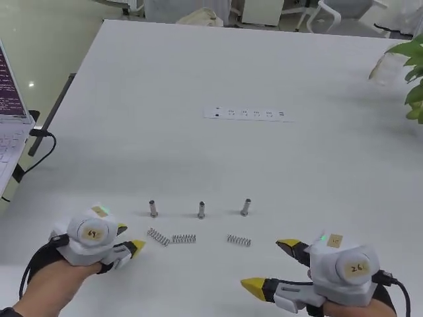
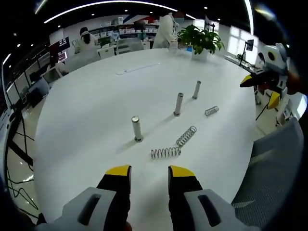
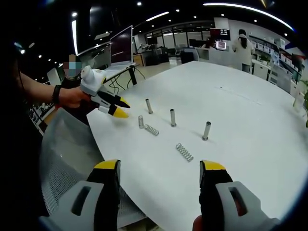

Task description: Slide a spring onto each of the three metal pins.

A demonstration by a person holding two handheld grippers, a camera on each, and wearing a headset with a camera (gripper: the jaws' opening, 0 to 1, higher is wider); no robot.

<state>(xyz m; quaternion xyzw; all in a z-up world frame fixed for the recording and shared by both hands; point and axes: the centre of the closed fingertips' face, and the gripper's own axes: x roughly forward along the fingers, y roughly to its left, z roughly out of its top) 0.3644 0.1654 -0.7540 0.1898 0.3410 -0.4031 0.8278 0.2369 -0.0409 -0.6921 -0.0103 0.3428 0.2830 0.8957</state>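
Right now your left hand-held gripper [image 2: 150,171] is empty, its jaws parted a modest way, and it sits by the near edge of the bench [image 1: 198,99], just left of the row of parts. Your right hand-held gripper [image 3: 159,166] is empty too, jaws spread wide, near the front edge on the right.

Nothing is threaded yet. The left pin [image 2: 136,128], middle pin [image 2: 178,104] and right pin [image 2: 196,89] stand upright and bare, with the springs lying on their sides just in front of them. The left spring [image 2: 165,153] lies nearest your left jaws, and the middle spring [image 2: 186,136] almost touches its end. The right spring [image 1: 238,240] lies apart, closest to your right side.

I judge the first pick to be the step in hand. Take the left spring across its coils near one end, leaving the other end open to meet the left pin. Close gently, because a thin coil will likely squash or shoot out under a hard pinch. Mind that you don't nudge the middle spring as you close. Tip the spring upright, line its bore over the pin's top and lower it straight, since a sideways push could topple the pin.
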